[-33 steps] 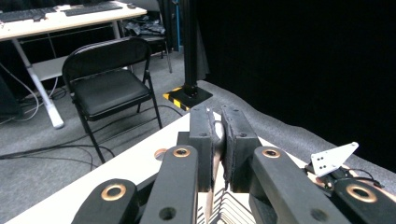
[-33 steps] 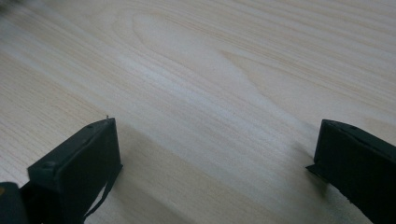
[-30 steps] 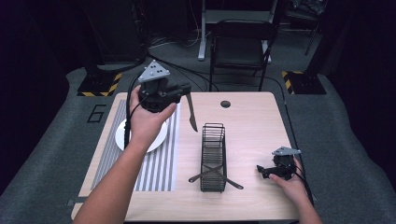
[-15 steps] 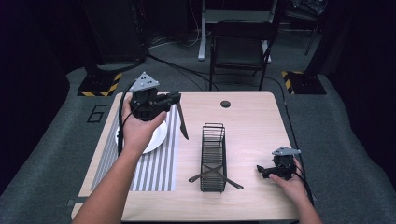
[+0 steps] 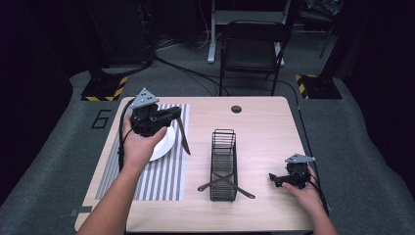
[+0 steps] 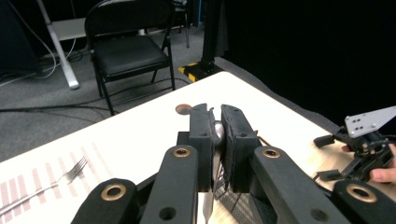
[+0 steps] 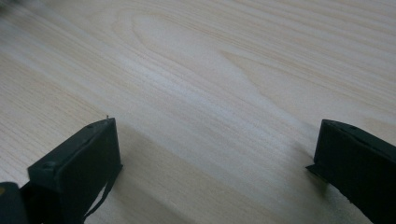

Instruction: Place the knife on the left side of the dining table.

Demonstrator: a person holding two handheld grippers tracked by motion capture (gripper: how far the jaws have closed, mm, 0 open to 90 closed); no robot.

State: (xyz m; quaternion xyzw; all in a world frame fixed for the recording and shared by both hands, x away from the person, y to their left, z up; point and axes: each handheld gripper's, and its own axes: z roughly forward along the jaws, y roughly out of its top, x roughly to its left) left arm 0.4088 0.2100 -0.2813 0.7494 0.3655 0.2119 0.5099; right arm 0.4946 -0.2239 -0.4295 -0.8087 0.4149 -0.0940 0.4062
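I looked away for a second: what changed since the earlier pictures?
The left gripper, shut on a knife, carried it left and toward the person, from beside the basket to over the plate. The right gripper stayed open on the table; the utensils in the basket did not move.

Bare tabletop (image 5: 269, 125) is lying open right of the wire rack (image 5: 223, 164), which is blocking mid-table.
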